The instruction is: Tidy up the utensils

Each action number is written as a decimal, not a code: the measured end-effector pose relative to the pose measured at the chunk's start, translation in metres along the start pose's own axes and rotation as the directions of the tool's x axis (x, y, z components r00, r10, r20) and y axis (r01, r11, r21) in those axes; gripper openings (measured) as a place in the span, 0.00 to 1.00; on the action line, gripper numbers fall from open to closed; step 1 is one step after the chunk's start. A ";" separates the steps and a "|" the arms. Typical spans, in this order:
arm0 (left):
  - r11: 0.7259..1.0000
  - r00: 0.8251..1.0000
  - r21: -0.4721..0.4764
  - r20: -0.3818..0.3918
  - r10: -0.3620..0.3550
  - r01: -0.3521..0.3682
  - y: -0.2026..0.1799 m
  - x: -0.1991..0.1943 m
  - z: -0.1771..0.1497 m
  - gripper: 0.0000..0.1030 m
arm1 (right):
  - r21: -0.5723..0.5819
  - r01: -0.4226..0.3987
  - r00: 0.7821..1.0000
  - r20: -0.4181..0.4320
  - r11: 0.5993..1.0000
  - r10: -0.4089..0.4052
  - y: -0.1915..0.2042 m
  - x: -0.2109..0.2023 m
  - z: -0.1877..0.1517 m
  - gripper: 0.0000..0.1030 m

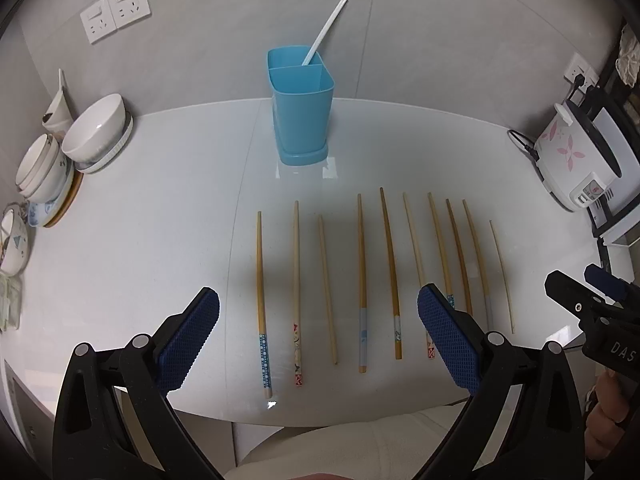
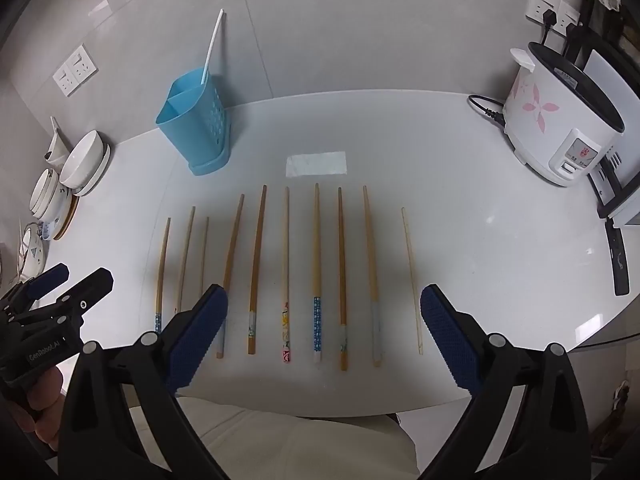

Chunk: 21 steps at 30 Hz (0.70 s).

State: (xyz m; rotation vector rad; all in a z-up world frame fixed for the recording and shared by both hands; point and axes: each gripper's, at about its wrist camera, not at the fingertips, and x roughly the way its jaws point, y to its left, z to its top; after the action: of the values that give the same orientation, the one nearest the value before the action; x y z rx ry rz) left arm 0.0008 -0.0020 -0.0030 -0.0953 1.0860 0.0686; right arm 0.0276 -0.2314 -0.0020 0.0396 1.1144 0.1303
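Observation:
Several wooden chopsticks (image 1: 362, 280) (image 2: 316, 264) lie side by side in a row on the white counter (image 1: 140, 248) (image 2: 500, 248), tips pointing away from me. Behind them stands a blue two-compartment utensil holder (image 1: 301, 108) (image 2: 196, 120) with one white chopstick (image 1: 325, 30) (image 2: 212, 46) leaning in its back compartment. My left gripper (image 1: 318, 308) hovers open above the near ends of the left chopsticks, holding nothing. My right gripper (image 2: 324, 308) hovers open over the near ends of the right chopsticks, also with nothing in it.
Stacked white bowls and plates (image 1: 94, 132) (image 2: 82, 162) crowd the counter's left edge. A white rice cooker with pink flowers (image 1: 576, 156) (image 2: 560, 120) and its cord sit at the right. Wall sockets (image 1: 114, 10) are on the back wall. The counter's front edge is close below the grippers.

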 end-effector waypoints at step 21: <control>1.000 1.000 0.005 -0.001 0.001 -0.001 0.001 0.002 -0.002 0.94 | 0.001 0.002 1.000 -0.012 1.000 -0.002 0.000 0.002 -0.002 0.90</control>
State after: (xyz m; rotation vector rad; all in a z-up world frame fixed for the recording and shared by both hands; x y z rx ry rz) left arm -0.0003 -0.0013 -0.0062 -0.0907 1.0876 0.0664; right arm 0.0269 -0.2307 -0.0048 0.0383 1.1263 0.1282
